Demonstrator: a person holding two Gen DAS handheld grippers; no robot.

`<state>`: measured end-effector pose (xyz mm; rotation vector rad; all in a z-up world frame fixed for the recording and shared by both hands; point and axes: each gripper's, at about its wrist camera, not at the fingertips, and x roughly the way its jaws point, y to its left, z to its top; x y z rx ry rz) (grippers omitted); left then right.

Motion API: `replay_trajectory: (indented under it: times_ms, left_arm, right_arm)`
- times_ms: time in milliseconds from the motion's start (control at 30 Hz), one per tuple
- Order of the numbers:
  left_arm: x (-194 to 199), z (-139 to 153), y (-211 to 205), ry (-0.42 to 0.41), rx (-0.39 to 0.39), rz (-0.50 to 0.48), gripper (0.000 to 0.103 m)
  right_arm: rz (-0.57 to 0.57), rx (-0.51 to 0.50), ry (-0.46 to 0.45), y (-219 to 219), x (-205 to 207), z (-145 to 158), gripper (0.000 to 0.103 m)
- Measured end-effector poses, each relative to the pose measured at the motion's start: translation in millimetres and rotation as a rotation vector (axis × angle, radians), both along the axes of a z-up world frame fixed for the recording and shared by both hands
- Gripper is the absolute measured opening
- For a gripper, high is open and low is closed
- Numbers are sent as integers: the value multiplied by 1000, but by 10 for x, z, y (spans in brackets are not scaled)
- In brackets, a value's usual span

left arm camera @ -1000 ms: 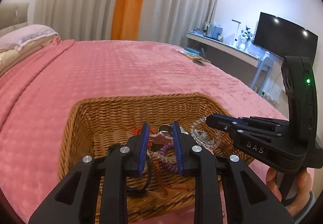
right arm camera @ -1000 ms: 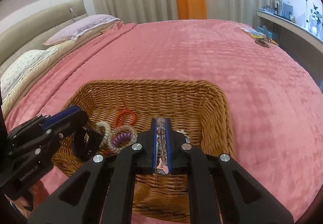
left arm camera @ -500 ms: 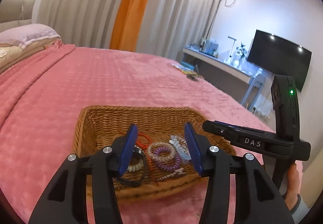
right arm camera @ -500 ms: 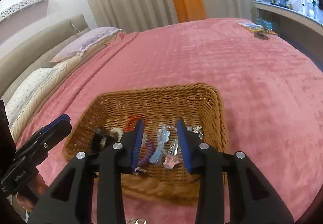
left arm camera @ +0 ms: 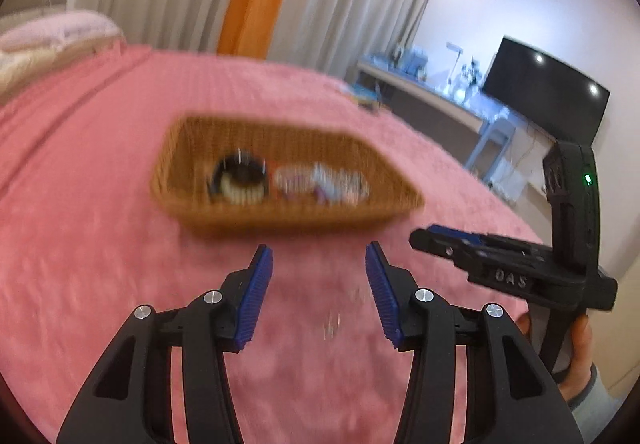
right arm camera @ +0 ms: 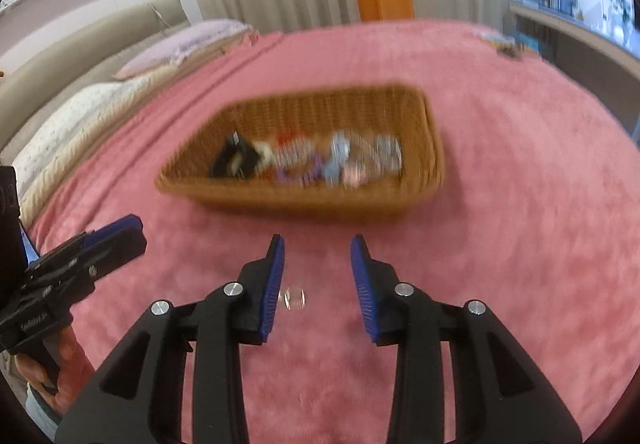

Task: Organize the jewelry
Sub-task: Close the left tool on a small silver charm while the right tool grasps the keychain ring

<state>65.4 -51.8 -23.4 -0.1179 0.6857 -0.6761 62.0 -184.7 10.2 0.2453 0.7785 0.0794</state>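
A: Grippers? 
B: Left gripper (left arm camera: 319,252) and right gripper (right arm camera: 318,246) both have jaws apart, nothing between the pads, over the pink bed (right arm camera: 520,203).
A: Jewelry? 
B: Blurry pile (right arm camera: 308,157) inside the wicker basket (left arm camera: 288,217), on the bed ahead of both grippers.

Bare pink blanket (right arm camera: 520,244) lies open before the wicker basket (right arm camera: 304,203), whose walls ring the jewelry.

i see a woven wicker basket (right arm camera: 420,179) on a soft, matt pink plush blanket (right arm camera: 520,244); my grippers' fingers (left arm camera: 256,284) look matt black plastic with ribbed blue pads.
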Motion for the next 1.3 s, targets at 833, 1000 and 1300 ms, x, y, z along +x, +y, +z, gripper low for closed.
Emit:
replay_trajectory:
  times_ms: [833,1000,1300]
  left_arm:
    - [90,-438,-201,109,235,51,11]
    - [157,-436,14,134,155,73,11]
    - [127,-467,-44,112,167,56,11]
  right_arm:
    - [148,-90,135,477,77,-463,31]
    - [155,-145,143,588,133,-515,31]
    - [165,-152,139,646,245,-529,31]
